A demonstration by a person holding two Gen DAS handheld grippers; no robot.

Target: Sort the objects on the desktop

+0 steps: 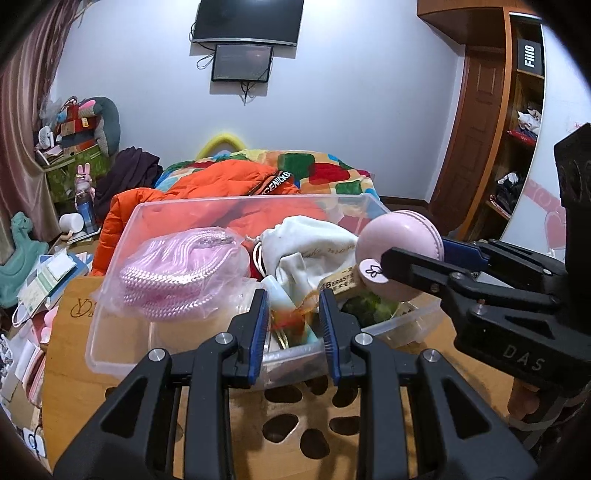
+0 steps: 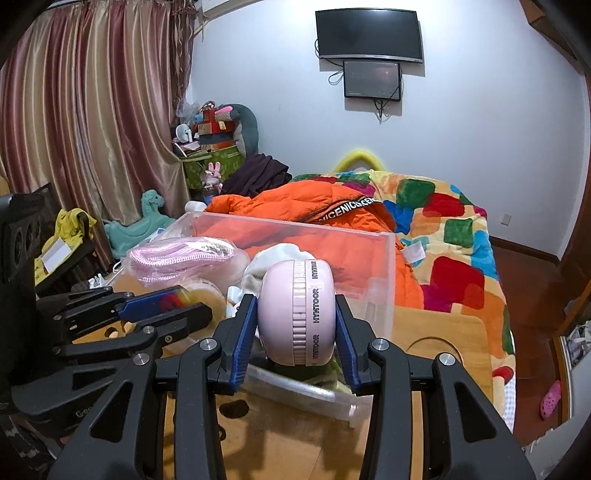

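Right gripper (image 2: 295, 325) clamps pink round gadget (image 2: 297, 312) — blue pads pressed on both flat sides, held over near right corner of clear plastic bin (image 1: 110, 332). Left gripper (image 1: 291, 325) hovers at bin's near rim, jaws narrowly parted; colourful item (image 1: 291, 317) sits between pads — contact unclear. Inside bin: bagged pink cord (image 1: 177, 273) at left, white cloth pouch (image 1: 310, 243) in middle. Bin rests on wooden table (image 1: 74, 332).

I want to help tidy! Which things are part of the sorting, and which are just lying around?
Part of the sorting:
round pink plastic gadget, held in right tool
clear plastic storage box
left tool

Just lying around:
orange puffy jacket
teal toy horse
black wall screen
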